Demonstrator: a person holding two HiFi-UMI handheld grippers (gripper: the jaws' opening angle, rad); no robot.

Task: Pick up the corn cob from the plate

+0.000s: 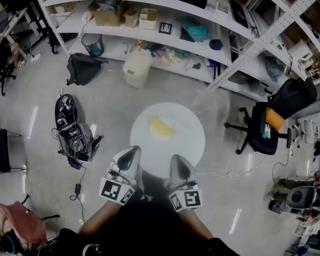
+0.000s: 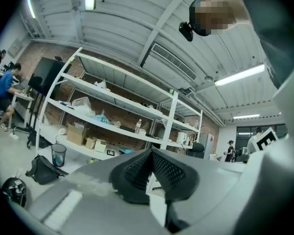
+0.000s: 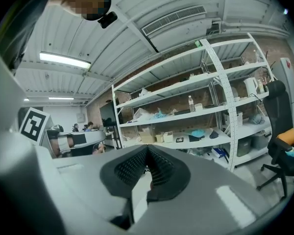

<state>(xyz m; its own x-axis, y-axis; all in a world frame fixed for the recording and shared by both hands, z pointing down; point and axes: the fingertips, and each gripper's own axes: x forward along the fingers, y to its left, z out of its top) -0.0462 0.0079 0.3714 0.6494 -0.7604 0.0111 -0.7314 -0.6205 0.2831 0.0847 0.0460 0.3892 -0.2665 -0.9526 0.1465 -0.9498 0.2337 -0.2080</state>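
corn cob [image 1: 161, 126]: middle of counter [image 1: 193, 143]
left hand-held gripper [image 1: 132, 151]: I read jaws together, empty, at counter's near edge
right hand-held gripper [image 1: 177, 159]: jaws together too, empty, same edge

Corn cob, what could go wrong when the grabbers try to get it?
1. Both the left gripper and right gripper have their jaws shut. Unless one opens first, it may just push the corn cob off its plate.
2. The cob looks rounded, so a nudge could roll it across the round table and onto the floor.
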